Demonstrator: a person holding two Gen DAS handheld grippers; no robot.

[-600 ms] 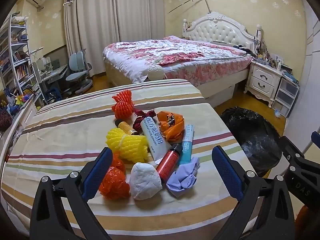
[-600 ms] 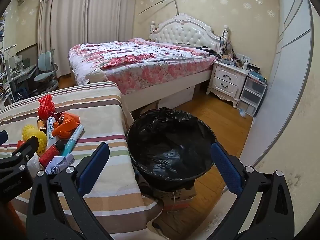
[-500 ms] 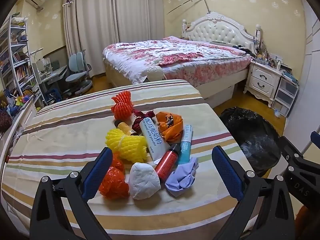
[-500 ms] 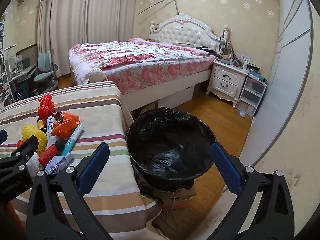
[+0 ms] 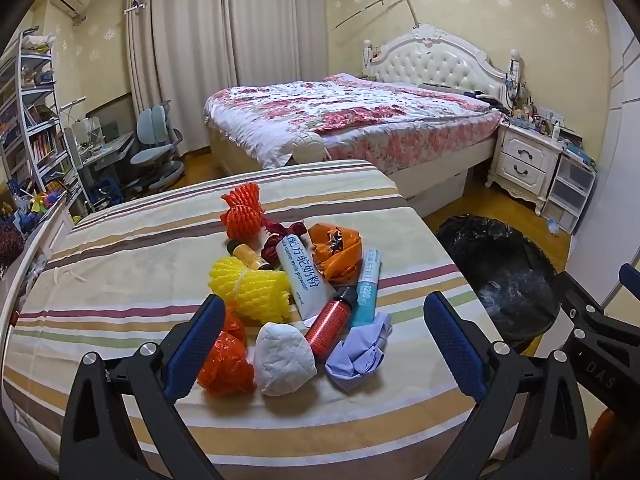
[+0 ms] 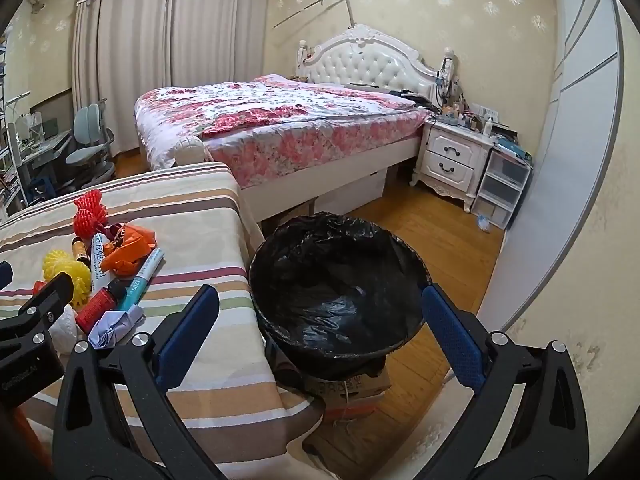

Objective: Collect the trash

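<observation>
Bedroom, striped tablecloth (image 5: pixel 120 264). Left wrist view: left gripper (image 5: pixel 324 344) spread wide, grasping nothing, above trash pile (image 5: pixel 296 300); nothing collected yet. Bin (image 5: pixel 500 272) partly cut off beside table.

Right wrist view: right gripper (image 6: pixel 320 332) spread, empty, over black-lined bin (image 6: pixel 336 280); bin interior dark, looks empty. Pile (image 6: pixel 108 276) partly hidden behind left gripper.

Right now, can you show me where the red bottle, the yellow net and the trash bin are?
red bottle (image 5: pixel 331 326), left wrist view, middle of its red body
yellow net (image 5: pixel 252 288), left wrist view, middle of the foam mesh
trash bin (image 6: pixel 340 292), right wrist view, black liner inside
</observation>
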